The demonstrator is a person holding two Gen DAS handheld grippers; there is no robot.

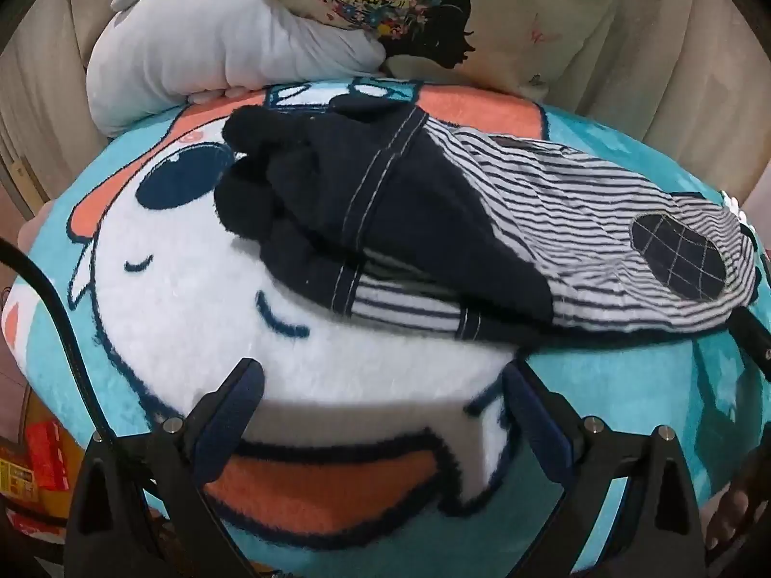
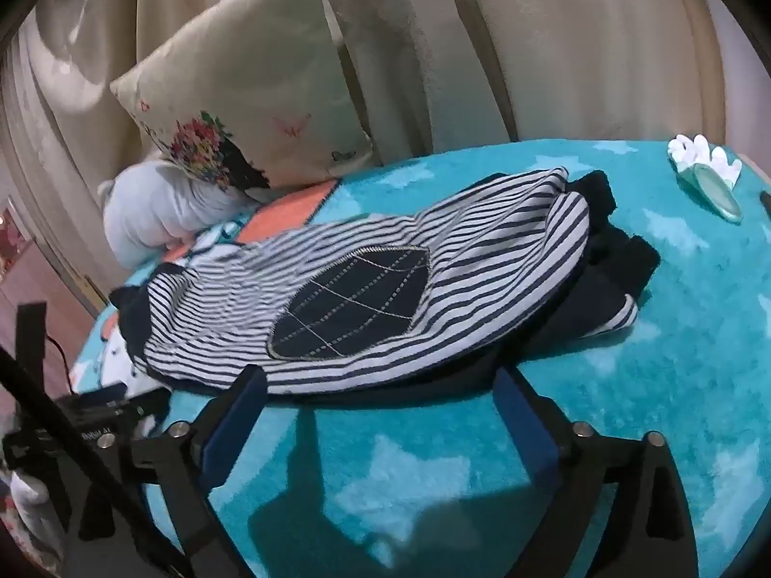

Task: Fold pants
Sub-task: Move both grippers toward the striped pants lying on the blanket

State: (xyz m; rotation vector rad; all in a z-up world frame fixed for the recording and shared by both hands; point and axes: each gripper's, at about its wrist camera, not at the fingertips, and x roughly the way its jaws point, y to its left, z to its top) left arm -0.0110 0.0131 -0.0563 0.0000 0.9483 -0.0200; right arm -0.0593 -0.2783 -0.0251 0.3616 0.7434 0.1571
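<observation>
The small pants (image 1: 482, 226) lie folded over on a plush turquoise blanket (image 1: 674, 409). They are navy with navy-and-white striped legs and a quilted navy knee patch (image 1: 679, 255). In the right wrist view the striped leg (image 2: 376, 289) lies on top, with the knee patch (image 2: 352, 308) facing up and navy fabric (image 2: 621, 260) showing at the right. My left gripper (image 1: 383, 385) is open and empty, just short of the pants' near edge. My right gripper (image 2: 380, 390) is open and empty, its fingertips at the near edge of the striped leg.
A grey plush toy (image 1: 202, 58) and a floral cushion (image 2: 245, 96) lean against beige curtains at the back. A white and teal object (image 2: 703, 173) lies at the blanket's far right. The other gripper's body (image 2: 111, 414) and a cable (image 1: 53, 298) are at the left edge.
</observation>
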